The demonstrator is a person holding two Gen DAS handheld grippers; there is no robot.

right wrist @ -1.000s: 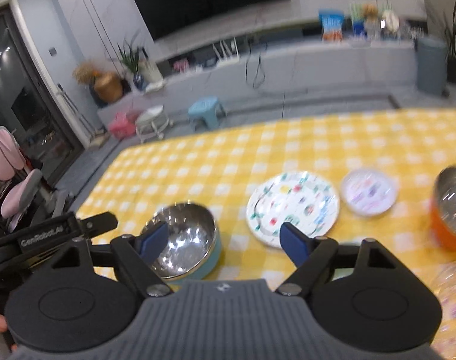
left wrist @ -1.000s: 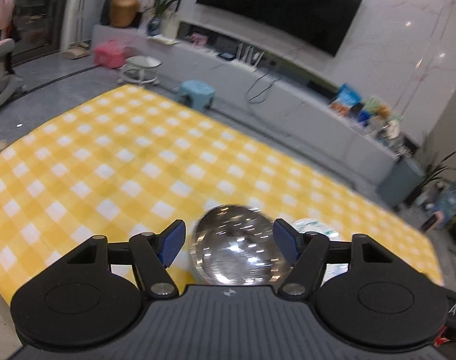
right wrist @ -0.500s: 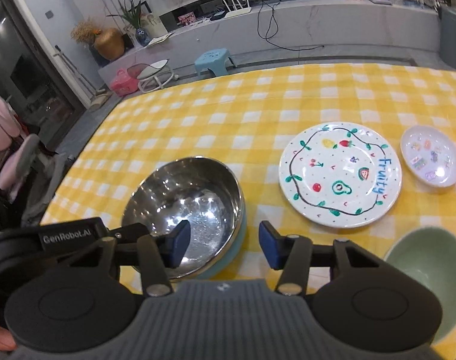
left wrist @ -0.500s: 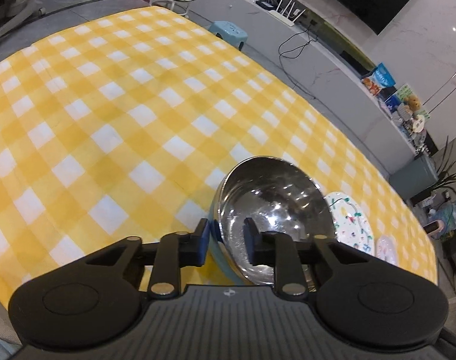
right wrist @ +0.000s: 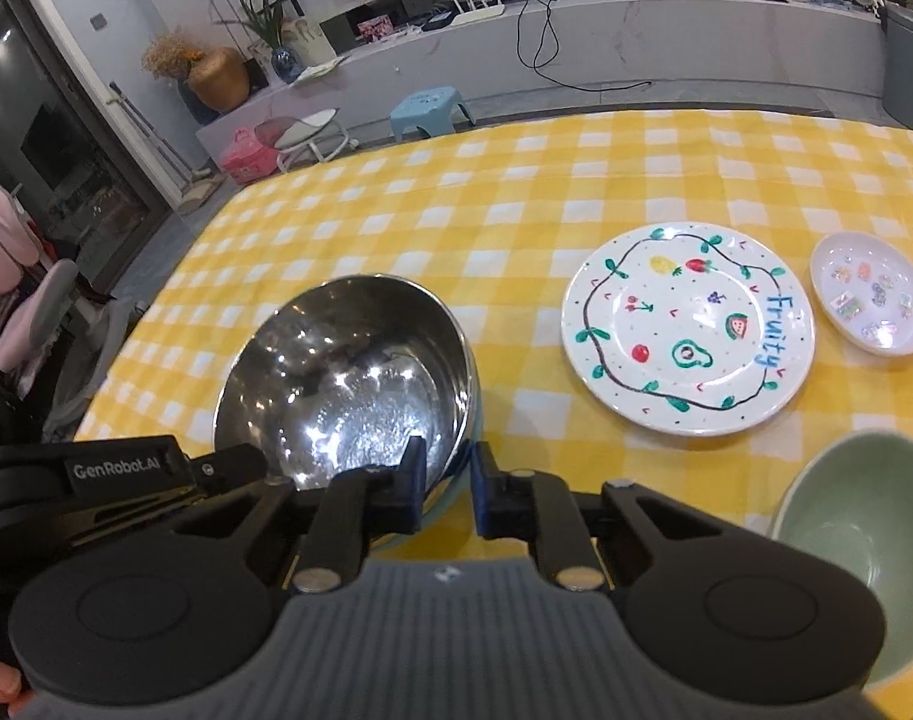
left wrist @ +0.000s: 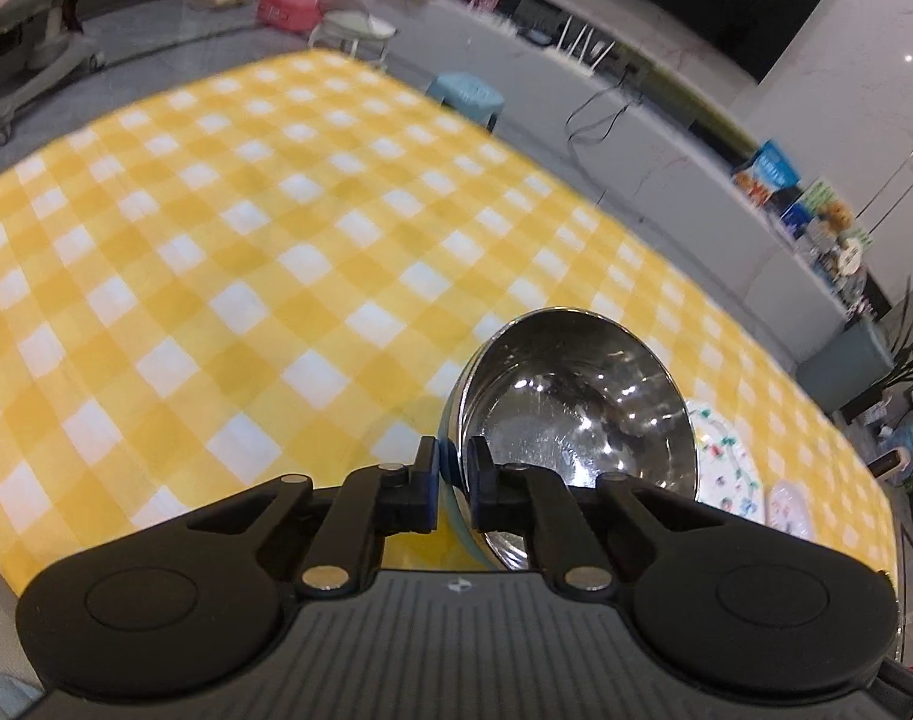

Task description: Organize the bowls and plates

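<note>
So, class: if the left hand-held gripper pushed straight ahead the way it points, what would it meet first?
The left hand-held gripper already pinches the steel bowl by its rim, so the bowl comes first, probably its wall.

From the right wrist view, the steel bowl [right wrist: 348, 378] sits on the surface [right wrist: 516, 204] at about 10 o'clock. The big plate [right wrist: 687, 330] is off at 2 o'clock, small dish [right wrist: 870, 294] just beside it at 3, another bowl [right wrist: 858, 540] nearest, around 4.

"Fruity" — plate [right wrist: 688, 333]; "GenRobot.AI" — tool [right wrist: 120, 469]
</note>
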